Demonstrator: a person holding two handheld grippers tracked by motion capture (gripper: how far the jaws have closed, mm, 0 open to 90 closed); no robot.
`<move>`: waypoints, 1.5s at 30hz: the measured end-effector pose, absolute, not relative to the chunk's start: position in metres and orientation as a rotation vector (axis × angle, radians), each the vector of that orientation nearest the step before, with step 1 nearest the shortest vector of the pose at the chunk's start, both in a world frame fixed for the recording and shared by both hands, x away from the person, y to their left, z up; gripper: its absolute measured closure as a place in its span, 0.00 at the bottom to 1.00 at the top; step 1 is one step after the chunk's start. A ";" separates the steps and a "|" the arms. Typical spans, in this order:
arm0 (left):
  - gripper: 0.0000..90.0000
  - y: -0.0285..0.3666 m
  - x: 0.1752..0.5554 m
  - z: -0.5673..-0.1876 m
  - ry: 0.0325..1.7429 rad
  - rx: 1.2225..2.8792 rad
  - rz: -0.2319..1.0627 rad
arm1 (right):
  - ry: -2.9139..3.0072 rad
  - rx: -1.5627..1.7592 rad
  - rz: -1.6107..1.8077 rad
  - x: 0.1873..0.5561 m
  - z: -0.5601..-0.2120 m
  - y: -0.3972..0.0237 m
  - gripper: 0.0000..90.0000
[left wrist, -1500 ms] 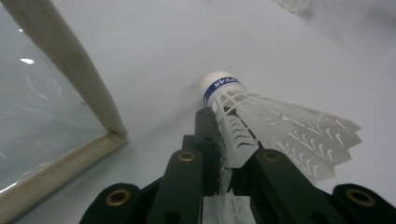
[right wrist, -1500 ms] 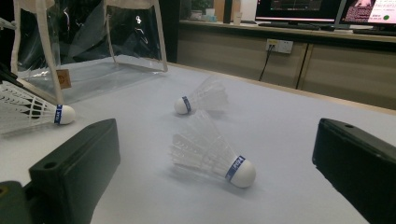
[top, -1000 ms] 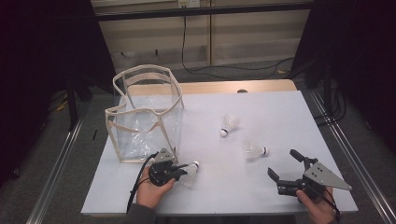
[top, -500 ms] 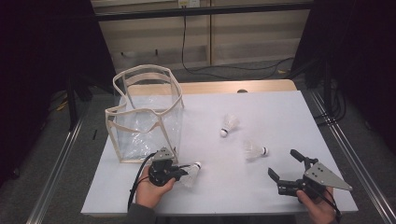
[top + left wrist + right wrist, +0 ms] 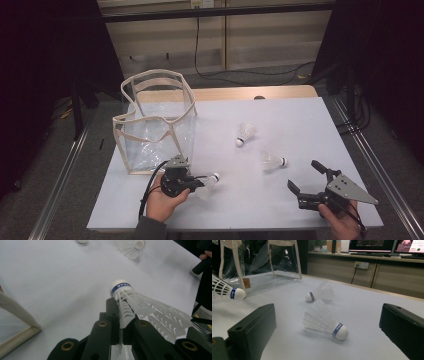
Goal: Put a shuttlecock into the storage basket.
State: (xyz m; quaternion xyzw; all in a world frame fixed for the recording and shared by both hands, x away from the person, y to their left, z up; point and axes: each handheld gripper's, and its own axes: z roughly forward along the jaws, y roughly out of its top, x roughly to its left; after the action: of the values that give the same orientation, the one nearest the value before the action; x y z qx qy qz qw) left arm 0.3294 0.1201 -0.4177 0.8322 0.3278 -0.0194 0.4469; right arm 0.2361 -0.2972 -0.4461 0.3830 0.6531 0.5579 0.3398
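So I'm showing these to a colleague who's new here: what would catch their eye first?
Probably the clear bag with cream trim, standing open at the table's left. Next, the left gripper shut on a white shuttlecock just in front of it, while two loose shuttlecocks lie mid-table beyond the open right gripper.

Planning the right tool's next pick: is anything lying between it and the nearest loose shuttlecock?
Nothing visible: bare table lies between the open right tool and the nearest shuttlecock, which sits straight ahead between its jaws.
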 end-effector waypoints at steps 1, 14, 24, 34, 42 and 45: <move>0.98 0.120 0.330 -0.416 0.811 2.060 -0.049 | 1.701 0.998 1.449 0.236 -0.446 -0.297 0.01; 0.99 0.114 0.336 -0.404 0.796 2.066 -0.093 | 1.702 0.999 1.458 0.236 -0.447 -0.297 0.01; 0.99 0.113 0.342 -0.391 0.781 2.087 -0.109 | 1.702 1.002 1.458 0.237 -0.447 -0.297 0.01; 0.99 0.112 0.347 -0.381 0.771 2.101 -0.116 | 1.700 1.003 1.460 0.237 -0.447 -0.298 0.01; 0.99 0.111 0.349 -0.372 0.762 2.107 -0.123 | 1.699 1.004 1.461 0.237 -0.447 -0.298 0.01; 0.99 0.111 0.351 -0.368 0.761 2.112 -0.126 | 1.702 1.002 1.463 0.237 -0.447 -0.298 0.01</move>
State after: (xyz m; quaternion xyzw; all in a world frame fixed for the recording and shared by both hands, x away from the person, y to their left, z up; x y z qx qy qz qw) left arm 0.3514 0.1108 -0.3685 0.8471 0.3053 -0.0505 0.4320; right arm 0.2370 -0.2975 -0.4469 0.3840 0.6524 0.5607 0.3355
